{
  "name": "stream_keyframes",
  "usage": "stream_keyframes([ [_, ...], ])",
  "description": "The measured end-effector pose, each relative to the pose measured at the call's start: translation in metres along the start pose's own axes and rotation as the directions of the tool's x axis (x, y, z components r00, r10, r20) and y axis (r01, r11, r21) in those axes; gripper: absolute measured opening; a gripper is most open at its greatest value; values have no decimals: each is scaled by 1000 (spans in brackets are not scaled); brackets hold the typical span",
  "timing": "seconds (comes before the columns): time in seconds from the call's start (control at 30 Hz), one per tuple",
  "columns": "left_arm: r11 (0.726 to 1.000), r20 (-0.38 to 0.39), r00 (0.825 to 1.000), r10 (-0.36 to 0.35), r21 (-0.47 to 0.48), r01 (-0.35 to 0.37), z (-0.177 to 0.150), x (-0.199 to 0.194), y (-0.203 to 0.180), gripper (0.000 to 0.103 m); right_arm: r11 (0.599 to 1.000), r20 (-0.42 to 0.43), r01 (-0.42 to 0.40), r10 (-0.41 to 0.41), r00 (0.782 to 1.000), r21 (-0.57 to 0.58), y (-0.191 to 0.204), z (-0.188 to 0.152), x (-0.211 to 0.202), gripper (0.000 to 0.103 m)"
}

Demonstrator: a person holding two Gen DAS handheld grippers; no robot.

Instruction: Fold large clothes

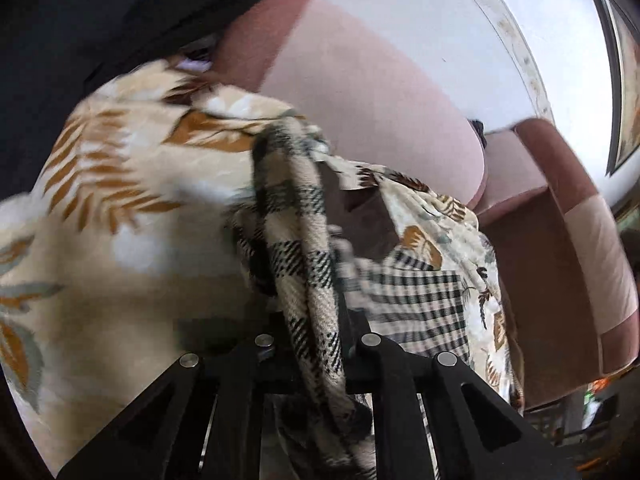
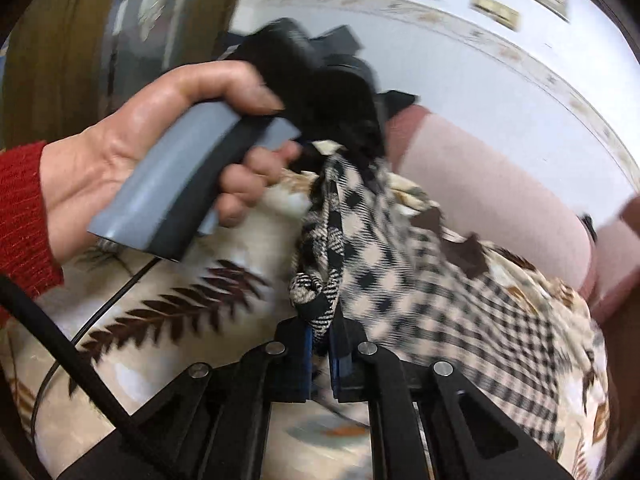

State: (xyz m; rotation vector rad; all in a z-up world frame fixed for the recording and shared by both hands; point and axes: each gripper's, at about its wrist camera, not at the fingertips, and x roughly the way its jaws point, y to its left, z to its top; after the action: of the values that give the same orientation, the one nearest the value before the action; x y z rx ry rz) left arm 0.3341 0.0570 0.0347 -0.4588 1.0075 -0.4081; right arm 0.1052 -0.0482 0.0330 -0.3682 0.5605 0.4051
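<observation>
A beige and black checked garment (image 1: 308,240) hangs bunched between my two grippers. My left gripper (image 1: 316,332) is shut on a thick fold of it, which runs through the jaws and down past them. In the right wrist view the same checked garment (image 2: 400,248) spreads to the right over a leaf-print cover (image 2: 192,300). My right gripper (image 2: 320,340) is shut on a twisted edge of the garment between its blue pads (image 2: 307,360). The left gripper (image 2: 344,140) shows above it, held by a hand (image 2: 160,136) in a red sleeve, also gripping the cloth.
A cream cover with brown leaves (image 1: 120,184) lies over a pink and brown sofa (image 1: 360,92). The sofa's armrest (image 1: 580,240) is at the right. A white wall (image 1: 440,8) stands behind. A black cable (image 2: 80,368) crosses the lower left.
</observation>
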Motion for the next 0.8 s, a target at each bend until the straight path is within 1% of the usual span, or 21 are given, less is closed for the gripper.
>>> stream_keyframes([
  [0.07, 999, -8, 1000, 3, 38, -3, 4, 11, -36, 11, 998, 8, 10, -10, 1000, 68, -38, -7, -13, 6],
  [0.1, 997, -16, 1000, 10, 78, -9, 4, 21, -65, 11, 995, 10, 18, -19, 1000, 96, -52, -10, -20, 6],
  [0.13, 995, -24, 1000, 15, 104, -12, 3, 29, -84, 11, 992, 9, 28, -30, 1000, 125, -66, -14, -28, 6],
  [0.2, 986, -63, 998, 17, 164, -6, -2, 59, -136, 11, 980, -2, 52, -52, 999, 194, -100, -28, -46, 6],
  [0.23, 983, -78, 997, 19, 182, -4, -5, 71, -153, 11, 972, -12, 68, -67, 998, 224, -117, -37, -52, 6],
  [0.3, 971, -118, 992, 33, 239, -4, -16, 106, -199, 11, 959, -35, 112, -106, 994, 261, -141, -55, -63, 6],
  [0.37, 958, -147, 988, 54, 287, -10, -30, 135, -230, 11, 936, -67, 152, -138, 988, 317, -171, -77, -68, 6],
  [0.4, 949, -159, 985, 74, 314, -20, -38, 152, -246, 11, 923, -81, 159, -139, 987, 351, -182, -86, -70, 6],
  [0.47, 938, -170, 979, 108, 343, -44, -48, 177, -263, 11, 884, -127, 167, -123, 984, 437, -210, -104, -69, 6],
  [0.57, 935, -198, 970, 141, 348, -65, -55, 198, -269, 16, 843, -175, 183, -107, 979, 506, -238, -127, -69, 6],
  [0.6, 938, -209, 968, 141, 342, -63, -57, 202, -268, 21, 828, -192, 174, -82, 978, 534, -250, -136, -61, 6],
  [0.63, 940, -214, 967, 135, 335, -58, -58, 203, -269, 25, 808, -200, 147, -37, 979, 571, -260, -146, -55, 7],
  [0.67, 947, -217, 970, 112, 320, -38, -58, 201, -269, 26, 791, -204, 113, 15, 979, 602, -270, -154, -47, 7],
  [0.7, 953, -221, 972, 83, 302, -13, -58, 195, -269, 31, 766, -211, 87, 64, 975, 637, -278, -161, -43, 13],
  [0.73, 959, -223, 973, 55, 283, 11, -58, 187, -270, 38, 739, -213, 72, 98, 972, 670, -286, -167, -40, 22],
  [0.77, 962, -215, 976, 36, 271, 24, -57, 180, -271, 41, 711, -204, 56, 124, 971, 701, -294, -172, -39, 27],
  [0.8, 965, -195, 980, 22, 262, 30, -57, 170, -271, 47, 684, -192, 45, 141, 971, 728, -301, -176, -42, 35],
])
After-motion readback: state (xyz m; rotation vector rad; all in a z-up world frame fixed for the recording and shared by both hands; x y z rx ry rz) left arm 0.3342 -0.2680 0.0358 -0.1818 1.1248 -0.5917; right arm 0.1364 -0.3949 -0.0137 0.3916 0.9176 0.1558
